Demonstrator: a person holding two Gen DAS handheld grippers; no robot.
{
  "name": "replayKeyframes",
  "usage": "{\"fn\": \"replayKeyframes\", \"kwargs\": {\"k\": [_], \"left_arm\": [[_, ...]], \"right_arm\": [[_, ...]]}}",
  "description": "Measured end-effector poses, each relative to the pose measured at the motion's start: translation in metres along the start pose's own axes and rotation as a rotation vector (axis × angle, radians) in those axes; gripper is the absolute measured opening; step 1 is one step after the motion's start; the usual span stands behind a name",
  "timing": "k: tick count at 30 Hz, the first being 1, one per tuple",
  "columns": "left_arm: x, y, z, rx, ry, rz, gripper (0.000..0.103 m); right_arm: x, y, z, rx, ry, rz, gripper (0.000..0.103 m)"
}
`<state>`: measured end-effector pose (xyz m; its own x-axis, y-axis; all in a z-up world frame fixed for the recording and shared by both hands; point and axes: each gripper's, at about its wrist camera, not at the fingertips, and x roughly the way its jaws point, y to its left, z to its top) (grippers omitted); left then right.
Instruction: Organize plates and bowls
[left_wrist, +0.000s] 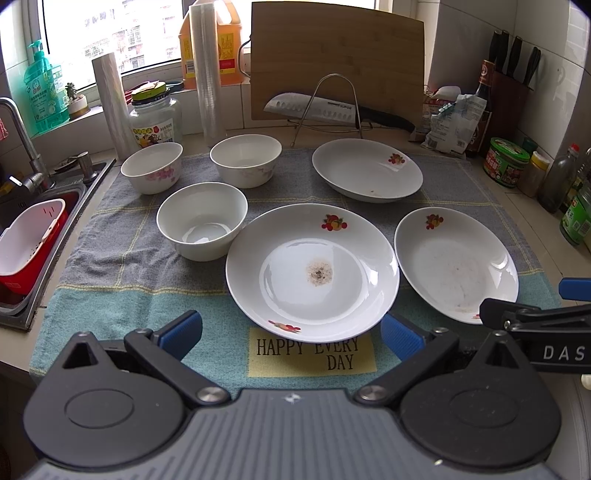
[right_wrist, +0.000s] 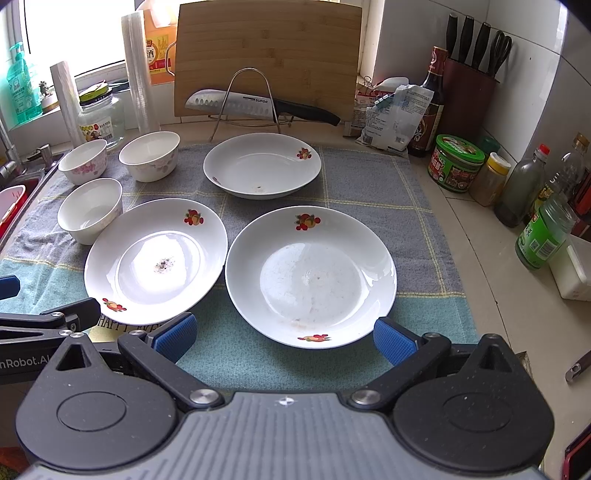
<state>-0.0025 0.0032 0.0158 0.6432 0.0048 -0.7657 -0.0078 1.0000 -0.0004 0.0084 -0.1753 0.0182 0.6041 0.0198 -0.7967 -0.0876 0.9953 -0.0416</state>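
Observation:
Three white plates with fruit prints lie on a grey-green towel (left_wrist: 147, 288): a front middle plate (left_wrist: 312, 271) (right_wrist: 155, 260) with a brown stain, a front right plate (left_wrist: 456, 264) (right_wrist: 310, 277), and a back plate (left_wrist: 367, 170) (right_wrist: 262, 166). Three white bowls stand at the left: a near bowl (left_wrist: 202, 220) (right_wrist: 90, 210), a far left bowl (left_wrist: 152, 168) (right_wrist: 83, 161) and a far middle bowl (left_wrist: 245, 160) (right_wrist: 149, 157). My left gripper (left_wrist: 291, 334) is open and empty just before the front middle plate. My right gripper (right_wrist: 282, 338) is open and empty just before the front right plate.
A sink (left_wrist: 33, 229) with a red-and-white basket (left_wrist: 29, 243) is at the left. A cutting board (left_wrist: 336, 59), a knife on a wire rack (left_wrist: 325, 110), jars and bottles (right_wrist: 458, 162) line the back and right. A knife block (right_wrist: 469, 85) stands in the corner.

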Motion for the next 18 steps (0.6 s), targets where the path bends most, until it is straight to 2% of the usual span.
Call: {"fn": "replayKeyframes", "kwargs": {"k": [18], "left_arm": [[0.0067,-0.0016,0.0021,0.017,-0.002,-0.004,0.102]], "right_arm": [[0.0018,-0.0023,0.0036,-0.002,-0.002,-0.004,0.103]]}}
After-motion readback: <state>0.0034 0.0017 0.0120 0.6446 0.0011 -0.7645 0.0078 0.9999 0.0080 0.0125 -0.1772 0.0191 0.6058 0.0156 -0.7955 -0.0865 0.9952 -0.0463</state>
